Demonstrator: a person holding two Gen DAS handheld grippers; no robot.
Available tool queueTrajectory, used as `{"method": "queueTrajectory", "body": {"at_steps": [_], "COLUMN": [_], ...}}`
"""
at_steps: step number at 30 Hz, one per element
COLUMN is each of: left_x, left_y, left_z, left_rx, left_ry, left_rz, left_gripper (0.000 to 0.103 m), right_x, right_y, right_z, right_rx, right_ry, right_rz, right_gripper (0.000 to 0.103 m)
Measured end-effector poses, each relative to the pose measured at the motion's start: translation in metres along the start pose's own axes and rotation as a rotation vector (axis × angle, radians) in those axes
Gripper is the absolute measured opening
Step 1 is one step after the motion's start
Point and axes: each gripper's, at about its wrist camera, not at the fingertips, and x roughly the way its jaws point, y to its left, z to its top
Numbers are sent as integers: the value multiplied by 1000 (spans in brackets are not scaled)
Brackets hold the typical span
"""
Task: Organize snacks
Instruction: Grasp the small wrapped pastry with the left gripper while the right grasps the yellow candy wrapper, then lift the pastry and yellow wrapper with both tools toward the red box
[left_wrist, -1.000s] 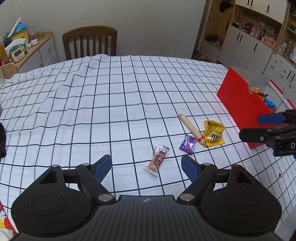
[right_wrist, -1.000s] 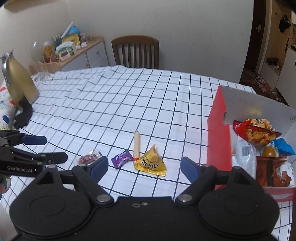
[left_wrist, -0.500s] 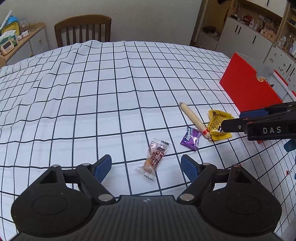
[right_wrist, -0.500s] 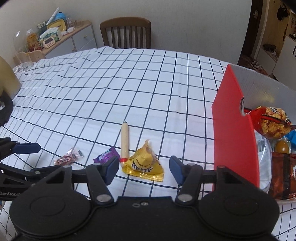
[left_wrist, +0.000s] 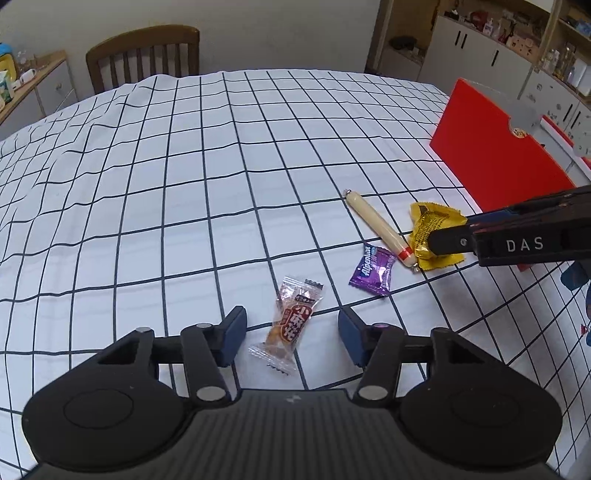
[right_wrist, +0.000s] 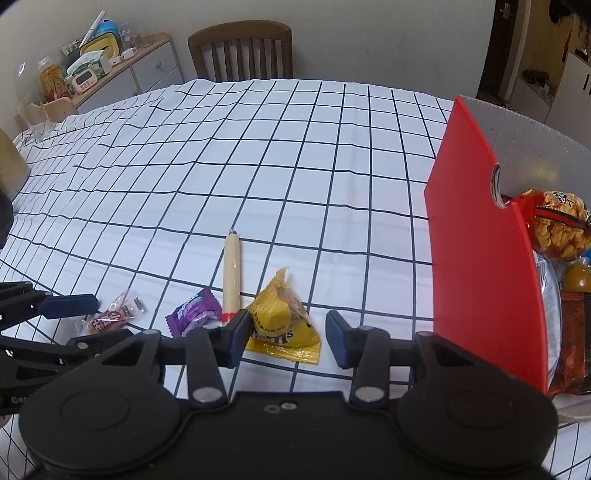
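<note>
On the checked tablecloth lie a clear-wrapped brown snack (left_wrist: 291, 325) (right_wrist: 112, 316), a purple candy packet (left_wrist: 373, 271) (right_wrist: 194, 313), a pale sausage stick (left_wrist: 376, 227) (right_wrist: 232, 275) and a yellow M&M's bag (left_wrist: 434, 234) (right_wrist: 282, 323). My left gripper (left_wrist: 290, 339) is open, its fingers either side of the brown snack, apart from it. My right gripper (right_wrist: 286, 338) is open around the yellow bag. A red box (left_wrist: 495, 155) (right_wrist: 480, 266) at the right holds several snack bags.
A wooden chair (left_wrist: 144, 55) (right_wrist: 242, 50) stands at the table's far edge. A sideboard (right_wrist: 122, 70) with clutter is at the far left. White cabinets (left_wrist: 491, 62) stand behind the red box. Wrinkles run through the tablecloth (left_wrist: 184, 166) on the left.
Both grippers have moved forward and lower toward the table. The left now straddles the brown snack, the right straddles the yellow bag. Each has narrowed somewhat but stays open.
</note>
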Motion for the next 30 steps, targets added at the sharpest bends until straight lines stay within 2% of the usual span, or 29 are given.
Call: {"method": "queueTrajectory", "body": {"at_steps": [3, 5, 9, 11, 18, 30], "left_x": [1, 1, 0, 0, -1, -16], "left_y": [-1, -1, 0, 0, -2, -7], "left_z": [2, 2, 3, 4, 3, 2], "left_rx": [3, 0, -19, -21, -62, -112], "left_ry": [-2, 0, 8, 11, 15, 20], "left_rz": [-7, -5, -2, 1, -11, -16], "left_gripper": [45, 35, 29, 21, 18, 18], "right_x": [1, 4, 4, 3, -2, -34], "right_y": [2, 4, 4, 3, 4, -3], "right_z": [0, 0, 1, 1, -3, -17], "right_rx": [-6, -12, 1, 8, 1, 51], "right_ry": [-3, 0, -5, -7, -21, -63], "right_rz": [2, 6, 15, 18, 7, 22], "right_gripper": [43, 42, 37, 36, 25, 22]}}
